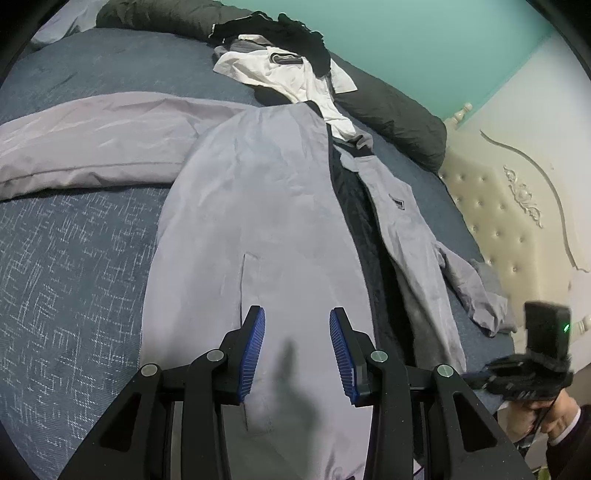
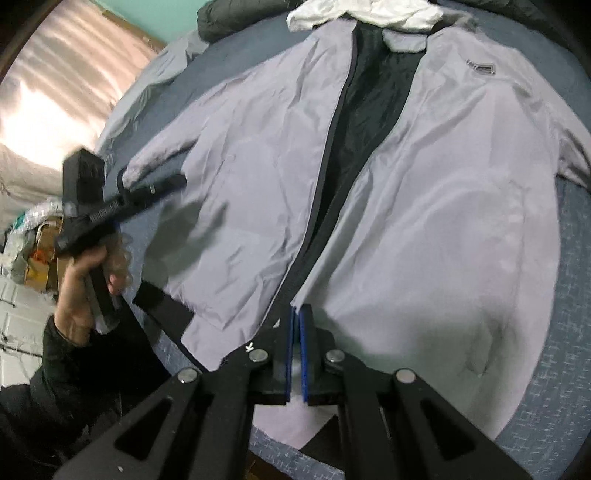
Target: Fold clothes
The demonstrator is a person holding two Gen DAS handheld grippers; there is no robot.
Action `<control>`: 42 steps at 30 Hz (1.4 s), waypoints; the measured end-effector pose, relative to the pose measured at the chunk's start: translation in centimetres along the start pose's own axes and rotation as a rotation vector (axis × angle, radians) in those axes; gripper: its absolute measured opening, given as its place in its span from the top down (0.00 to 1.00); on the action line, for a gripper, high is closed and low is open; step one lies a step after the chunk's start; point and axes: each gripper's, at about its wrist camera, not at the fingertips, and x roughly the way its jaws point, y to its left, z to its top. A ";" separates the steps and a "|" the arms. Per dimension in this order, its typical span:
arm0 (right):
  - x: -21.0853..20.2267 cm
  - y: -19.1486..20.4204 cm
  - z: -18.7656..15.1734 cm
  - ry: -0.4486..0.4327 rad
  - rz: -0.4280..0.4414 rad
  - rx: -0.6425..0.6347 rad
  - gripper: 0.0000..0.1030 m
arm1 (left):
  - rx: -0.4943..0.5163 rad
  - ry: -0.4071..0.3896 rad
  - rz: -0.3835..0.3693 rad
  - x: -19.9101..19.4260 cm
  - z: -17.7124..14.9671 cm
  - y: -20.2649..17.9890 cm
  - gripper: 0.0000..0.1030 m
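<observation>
A: Where was the grey jacket (image 2: 424, 192) lying?

B: Flat on the blue patterned bedspread (image 1: 74, 266), front up and unzipped, so the dark lining (image 2: 373, 110) showed as a strip down the middle. In the right wrist view the collar sat at twelve o'clock and the hem at six.

A: And the right gripper (image 2: 297, 314)?

B: Its blue pads were pressed together, with only a sliver between them. They were pinched on the lower corner of the jacket's front panel, just beside the zip edge; the pale cloth ran on under the fingers toward six o'clock.

A: The left gripper (image 1: 297, 321)?

B: Its jaws stood partly apart with nothing between the pads. It hung over the other front panel, beside a slit pocket (image 1: 243, 280), and threw a shadow on the fabric. Whether the tips touched the cloth, I could not tell.

A: Could each tool be seen from the other camera?

B: Yes. The left one showed at nine o'clock in the right wrist view, gripped by a hand (image 2: 85, 280) in a dark sleeve. The right one showed blurred at four o'clock in the left wrist view.

A: Anything else on the bed?

B: A white garment (image 1: 291, 77) and black clothes (image 1: 295, 33) lay heaped beyond the collar at twelve o'clock, a dark pillow (image 1: 399, 114) at one o'clock, and a cream tufted headboard (image 1: 498, 221) at three.
</observation>
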 end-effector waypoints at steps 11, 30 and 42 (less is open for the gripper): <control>4.3 2.1 -1.4 0.127 -0.075 -0.089 0.97 | 0.042 0.002 0.035 -3.2 2.1 -0.4 0.61; 4.9 2.5 1.1 0.053 0.059 0.119 0.64 | 0.028 0.047 0.114 -7.4 2.8 3.1 0.52; 7.1 2.0 0.6 0.087 0.046 0.143 0.65 | 0.041 0.080 0.117 -6.4 2.6 3.6 0.52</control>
